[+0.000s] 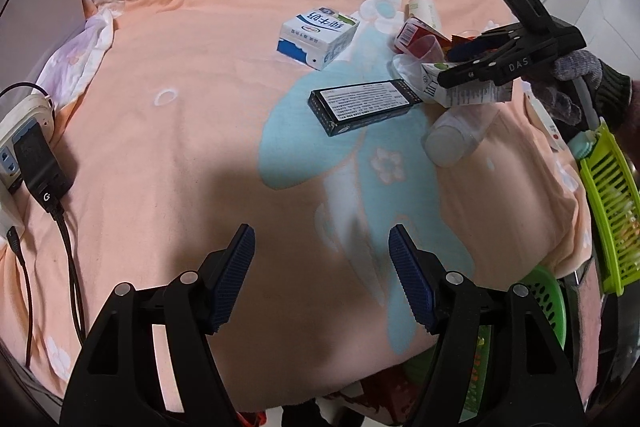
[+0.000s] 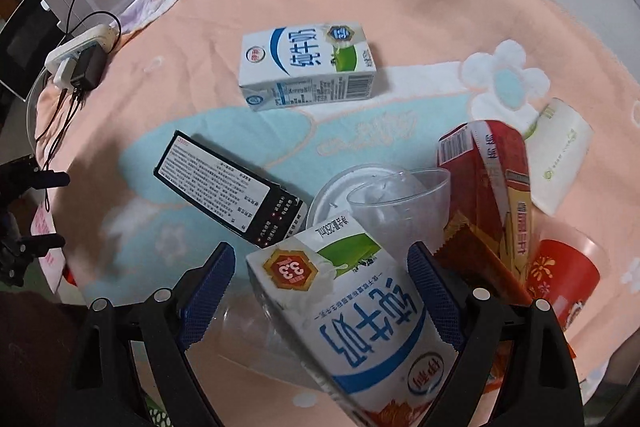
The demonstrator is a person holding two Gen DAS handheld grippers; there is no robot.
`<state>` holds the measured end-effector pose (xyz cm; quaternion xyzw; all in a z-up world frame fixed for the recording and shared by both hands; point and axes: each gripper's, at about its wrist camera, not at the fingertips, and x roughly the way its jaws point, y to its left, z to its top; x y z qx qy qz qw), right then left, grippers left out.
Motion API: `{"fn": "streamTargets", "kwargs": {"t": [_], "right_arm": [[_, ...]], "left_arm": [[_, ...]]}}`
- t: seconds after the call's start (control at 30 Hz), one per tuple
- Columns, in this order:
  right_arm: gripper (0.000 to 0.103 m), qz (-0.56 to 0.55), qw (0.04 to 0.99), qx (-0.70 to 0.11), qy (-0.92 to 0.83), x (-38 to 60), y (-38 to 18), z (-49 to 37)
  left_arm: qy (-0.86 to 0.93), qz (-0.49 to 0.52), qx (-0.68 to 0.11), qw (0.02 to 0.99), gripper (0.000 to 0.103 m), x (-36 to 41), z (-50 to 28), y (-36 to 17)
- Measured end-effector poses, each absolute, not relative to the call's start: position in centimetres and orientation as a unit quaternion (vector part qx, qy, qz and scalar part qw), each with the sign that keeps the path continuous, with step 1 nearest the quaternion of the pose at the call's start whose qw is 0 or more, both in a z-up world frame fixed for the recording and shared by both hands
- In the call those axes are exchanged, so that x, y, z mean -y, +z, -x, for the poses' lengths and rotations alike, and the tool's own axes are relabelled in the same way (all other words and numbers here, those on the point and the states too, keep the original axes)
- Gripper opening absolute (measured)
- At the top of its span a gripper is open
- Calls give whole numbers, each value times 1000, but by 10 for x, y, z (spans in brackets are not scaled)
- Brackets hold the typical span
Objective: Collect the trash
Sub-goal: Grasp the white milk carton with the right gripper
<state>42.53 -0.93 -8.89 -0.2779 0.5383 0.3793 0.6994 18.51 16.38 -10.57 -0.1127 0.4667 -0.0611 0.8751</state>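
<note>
Trash lies on a peach blanket (image 1: pixel 180 99). My right gripper (image 2: pixel 320 291) is open, with a white and blue milk carton (image 2: pixel 352 315) between its fingers; the left pad is clear of it. It also shows in the left wrist view (image 1: pixel 468 67) over the same carton (image 1: pixel 460 91). A second milk carton (image 2: pixel 308 67) (image 1: pixel 318 37), a black box (image 2: pixel 228 187) (image 1: pixel 362 105), clear plastic cups (image 2: pixel 400 203), a red carton (image 2: pixel 488 179) and a red cup (image 2: pixel 560 279) lie around. My left gripper (image 1: pixel 322 279) is open and empty over the blanket's near part.
A power strip with a black charger and cables (image 1: pixel 34 155) sits at the left edge. A green slatted basket (image 1: pixel 608 203) and a round green basket (image 1: pixel 544 303) are at the right. A white paper cup (image 2: pixel 560 155) lies by the red carton.
</note>
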Motion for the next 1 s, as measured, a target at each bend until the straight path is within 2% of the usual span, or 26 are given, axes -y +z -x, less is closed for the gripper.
{"fn": "streamTargets", "kwargs": {"t": [0.3, 0.57, 0.63, 0.7, 0.8, 1.0], "right_arm": [[85, 308, 675, -559, 370, 15, -97, -427], [85, 256, 684, -572, 372, 41, -84, -411], [83, 234, 689, -579, 367, 49, -84, -409], [74, 216, 695, -588, 353, 54, -88, -407], [67, 207, 703, -592, 335, 57, -96, -400], [69, 179, 740, -571, 308, 58, -98, -391]], "left_arm": [[-62, 113, -469, 874, 69, -165, -192, -107], [-73, 107, -463, 877, 69, -159, -200, -103], [-76, 104, -462, 877, 69, -156, -202, -102], [-81, 102, -461, 878, 70, -153, -203, -101], [-87, 98, -460, 878, 70, -149, -205, -100], [-96, 77, -453, 883, 70, -141, -214, -95]]}}
